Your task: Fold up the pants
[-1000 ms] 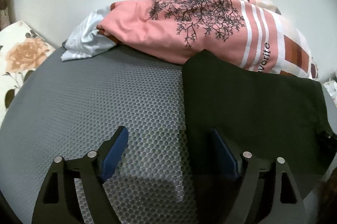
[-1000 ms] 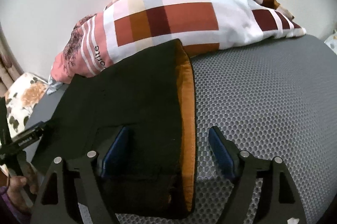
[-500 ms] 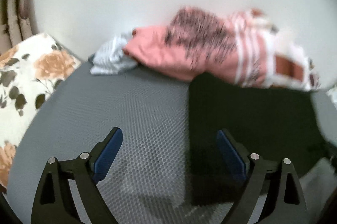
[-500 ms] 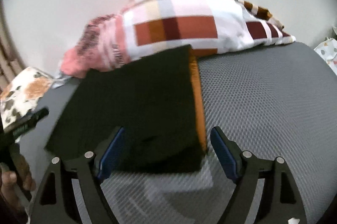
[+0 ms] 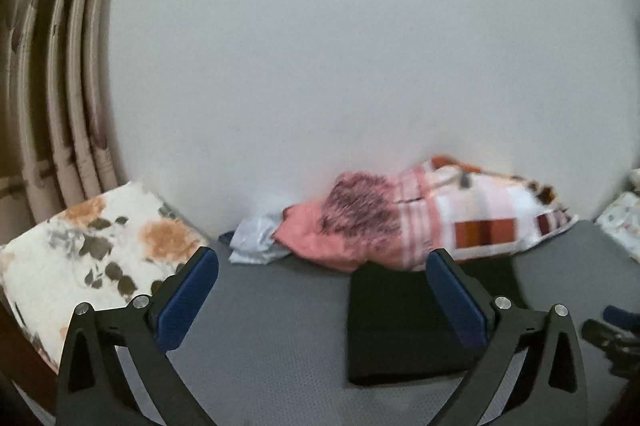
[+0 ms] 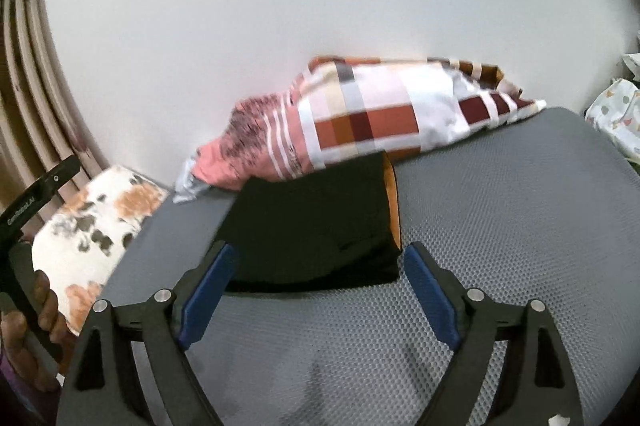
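1. Floral white-and-orange cushion (image 5: 92, 246) lies at the far left, beside beige pleated curtains (image 5: 52, 98); neither matters to the job.
2. Grey honeycomb-mesh surface (image 6: 500, 226) carries everything else. Against the white wall sit a crumpled pale-blue cloth (image 5: 256, 242) and a pink-and-checked pillow (image 5: 420, 222).
3. Black pants, folded into a compact rectangle with an orange lining edge showing (image 6: 312, 226), lie flat on the surface just in front of the pillow, their far edge touching or nearly touching it.
4. Left gripper (image 5: 324, 298) hangs above the surface, its jaws spread wide and just opened further, nothing between the blue pads; the pants lie beyond and mostly right of its centre line.
5. Right gripper (image 6: 316, 290) is likewise clear of the cloth, jaws spread and just opened further, empty; the pants' near edge sits just past the tips. A person's hand (image 6: 28, 330) on the other tool shows at this view's left edge.
6. Judged step: the final fold looks made and both tools are off the garment, so the task seems at or near its end.
7. Next, if anything: check the bundle lies square and, if an edge has sprung, press it flat with a light touch rather than regrasping.
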Demonstrator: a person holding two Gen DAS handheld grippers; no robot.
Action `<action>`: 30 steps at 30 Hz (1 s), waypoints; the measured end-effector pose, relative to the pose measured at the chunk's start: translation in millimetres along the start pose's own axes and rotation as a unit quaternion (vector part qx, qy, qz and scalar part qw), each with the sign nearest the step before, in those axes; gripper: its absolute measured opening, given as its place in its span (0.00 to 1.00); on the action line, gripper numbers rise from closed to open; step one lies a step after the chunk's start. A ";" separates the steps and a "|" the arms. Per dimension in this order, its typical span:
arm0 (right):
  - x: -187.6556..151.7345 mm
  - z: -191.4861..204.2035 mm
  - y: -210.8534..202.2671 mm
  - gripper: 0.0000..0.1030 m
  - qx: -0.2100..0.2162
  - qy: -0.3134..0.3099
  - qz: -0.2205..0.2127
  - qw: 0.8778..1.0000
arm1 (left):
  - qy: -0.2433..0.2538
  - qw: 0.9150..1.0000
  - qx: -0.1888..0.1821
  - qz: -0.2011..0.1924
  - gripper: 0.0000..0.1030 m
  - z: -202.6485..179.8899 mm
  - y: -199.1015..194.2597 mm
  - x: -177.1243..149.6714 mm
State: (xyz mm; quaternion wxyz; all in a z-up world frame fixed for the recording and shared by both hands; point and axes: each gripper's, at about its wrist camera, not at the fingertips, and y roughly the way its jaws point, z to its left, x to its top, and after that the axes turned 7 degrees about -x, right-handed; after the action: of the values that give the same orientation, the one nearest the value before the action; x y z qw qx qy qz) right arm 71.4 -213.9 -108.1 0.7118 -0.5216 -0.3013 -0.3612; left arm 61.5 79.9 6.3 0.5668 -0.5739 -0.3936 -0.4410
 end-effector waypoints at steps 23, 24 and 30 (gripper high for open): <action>-8.0 0.4 -51.5 0.91 -0.001 -0.010 -0.032 0.999 | -0.037 0.998 -0.024 -0.038 1.00 -29.4 -40.1 -14.9; -8.9 1.8 -50.8 0.91 -0.002 -0.014 -0.031 0.999 | -0.034 0.998 -0.032 -0.031 1.00 -30.3 -36.6 -20.2; -18.1 10.8 -44.8 0.92 -0.004 -0.034 -0.022 0.999 | -0.011 0.998 -0.063 0.023 1.00 -38.6 -14.4 -42.6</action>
State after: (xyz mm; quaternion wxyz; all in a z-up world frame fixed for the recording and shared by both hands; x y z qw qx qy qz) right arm 23.7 -208.6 -96.2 0.6907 -0.5299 -0.3354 -0.3601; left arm 32.6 44.1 -31.1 0.5349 -0.6223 -0.3582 -0.4453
